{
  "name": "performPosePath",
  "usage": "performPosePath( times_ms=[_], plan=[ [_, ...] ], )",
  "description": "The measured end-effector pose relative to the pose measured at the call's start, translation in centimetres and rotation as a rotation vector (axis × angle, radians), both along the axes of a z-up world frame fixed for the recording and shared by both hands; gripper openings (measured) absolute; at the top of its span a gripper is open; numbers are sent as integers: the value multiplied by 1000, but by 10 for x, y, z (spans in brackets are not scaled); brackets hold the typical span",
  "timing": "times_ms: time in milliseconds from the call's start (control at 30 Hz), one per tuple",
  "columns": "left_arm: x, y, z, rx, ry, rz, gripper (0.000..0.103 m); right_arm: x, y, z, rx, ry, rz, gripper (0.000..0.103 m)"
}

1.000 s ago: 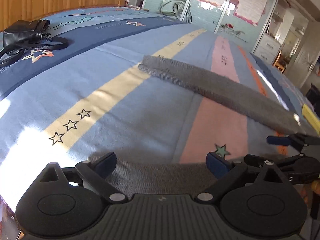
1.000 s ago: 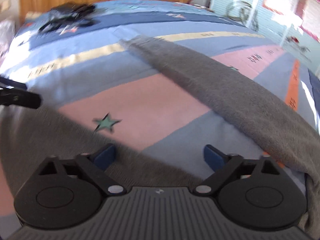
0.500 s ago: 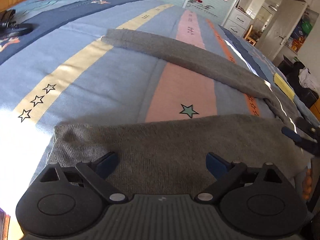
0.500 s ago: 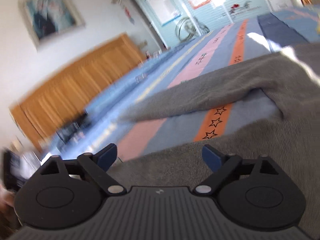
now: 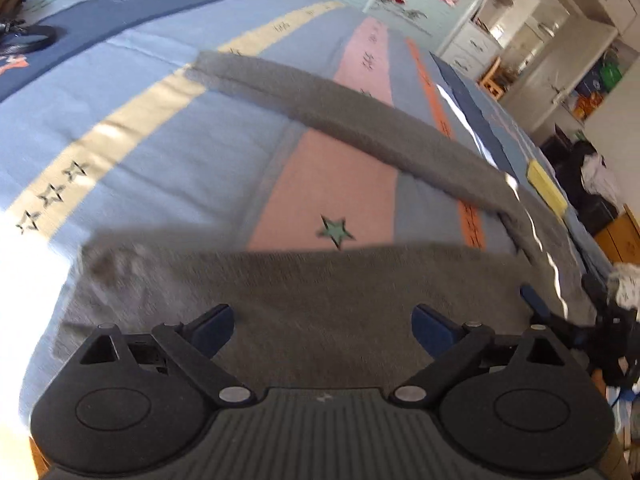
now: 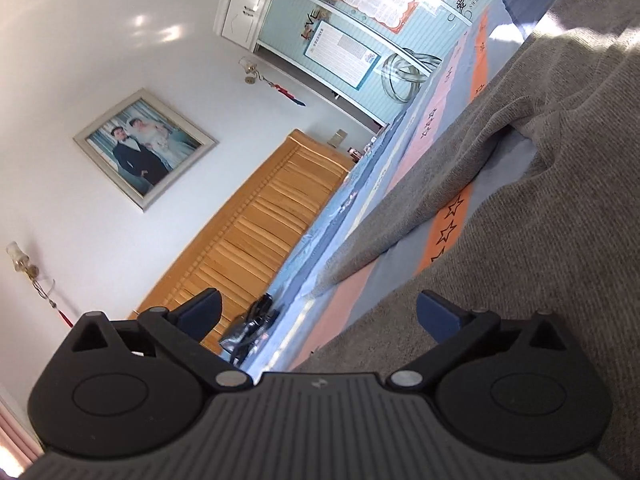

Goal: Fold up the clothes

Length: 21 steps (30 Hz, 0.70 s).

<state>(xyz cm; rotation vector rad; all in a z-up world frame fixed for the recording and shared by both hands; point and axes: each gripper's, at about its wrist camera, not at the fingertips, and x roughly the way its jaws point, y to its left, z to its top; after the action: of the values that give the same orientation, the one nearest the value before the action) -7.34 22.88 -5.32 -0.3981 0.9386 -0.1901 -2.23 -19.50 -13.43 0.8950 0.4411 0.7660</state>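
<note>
Your striped bedspread fills the scene, and the grey garment lies flat across it, one long sleeve stretched out over the pink stripe. Your left gripper hovers over the near hem, fingers spread wide, holding nothing. Your right gripper, rolled sideways, is opening at the garment's edge, gripping nothing.

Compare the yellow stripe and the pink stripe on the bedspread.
The yellow stripe is narrower and carries a row of outlined stars; the pink stripe is wider with one green star. The grey garment's near part covers the pink stripe, not the yellow. A grey sleeve crosses both.
</note>
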Motion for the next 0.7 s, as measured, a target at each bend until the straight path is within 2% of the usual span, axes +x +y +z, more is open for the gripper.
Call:
performPosePath(
  times_ms=[67,167,200,233,267,300,400,533,633,700],
  plan=[
    [6,-7,-12,16,18,2,94,2,-3,-2,21,-1,0,103],
    [30,-3,-16,50,-15,34,96,3,-4,-2,18,-4,3,103],
    [41,-1,-17,84,-5,65,84,3,-4,-2,15,-5,4,103],
    [52,2,-16,95,6,89,85,3,-3,-2,5,-7,5,103],
    [59,5,-12,83,-1,95,88,3,-2,-2,-4,-8,6,103],
    [64,7,-7,75,-8,98,86,3,-2,-2,-4,-8,6,103],
    [56,12,9,10,-18,99,87,3,-6,-3,20,-7,6,103],
    [32,-2,21,-44,-26,21,92,2,-10,-6,59,-4,5,103],
    [28,-26,11,-52,7,-85,92,3,-11,-6,64,-5,7,103],
    [36,-35,-4,-28,27,-96,92,3,-12,-6,71,-4,9,103]
  ],
)
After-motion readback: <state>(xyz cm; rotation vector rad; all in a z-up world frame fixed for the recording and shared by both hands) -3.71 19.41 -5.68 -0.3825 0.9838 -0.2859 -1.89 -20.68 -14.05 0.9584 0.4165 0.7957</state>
